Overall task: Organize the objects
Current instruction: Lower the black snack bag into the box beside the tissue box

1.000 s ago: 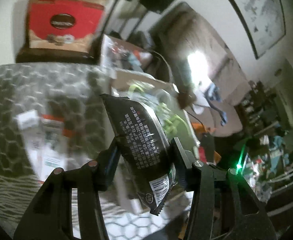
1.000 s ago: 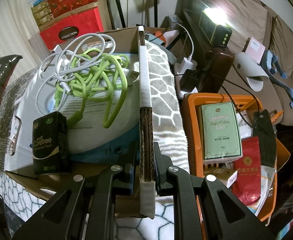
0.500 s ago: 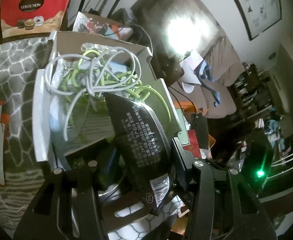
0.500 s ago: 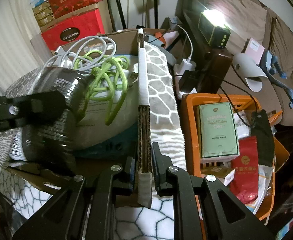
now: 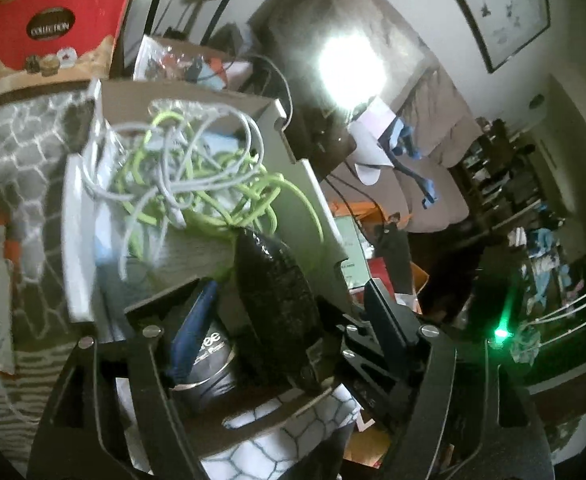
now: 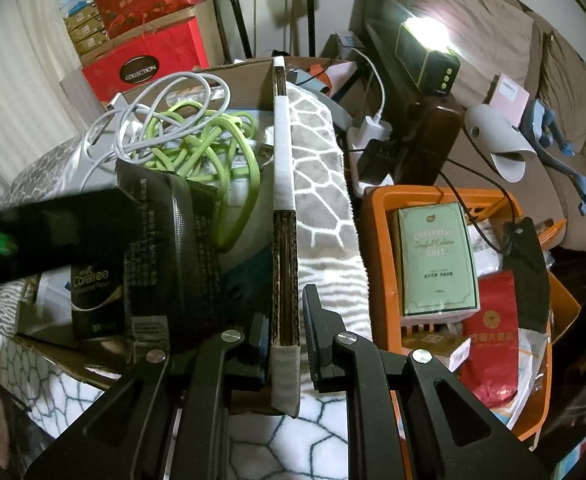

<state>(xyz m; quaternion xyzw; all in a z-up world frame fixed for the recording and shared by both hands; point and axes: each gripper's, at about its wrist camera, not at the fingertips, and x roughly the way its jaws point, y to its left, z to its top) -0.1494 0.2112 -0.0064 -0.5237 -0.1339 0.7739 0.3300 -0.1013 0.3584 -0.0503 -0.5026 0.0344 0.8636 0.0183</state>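
A black snack packet [image 5: 277,304] stands inside the cardboard box [image 5: 313,196], next to a black Carefree tissue pack [image 6: 93,300]. My left gripper [image 5: 281,320] is open around the packet, its jaws spread wide of it. The packet also shows in the right wrist view [image 6: 169,256], with the left gripper's finger [image 6: 53,224] beside it. My right gripper [image 6: 287,344] straddles the box's right wall [image 6: 283,216]; the jaws have eased apart with a small gap on the right side. Green and white cables [image 6: 189,132] lie tangled in the box.
An orange basket [image 6: 377,208] with a green box [image 6: 433,256] and red packets stands right of the cardboard box. Red gift boxes [image 6: 141,60] are stacked behind. A lamp [image 6: 429,56], chargers and a sofa lie to the right. A patterned blanket [image 6: 321,184] covers the surface.
My left gripper lowered the black packet into the box and opened, letting it go. My right gripper's jaws loosened on the box wall.
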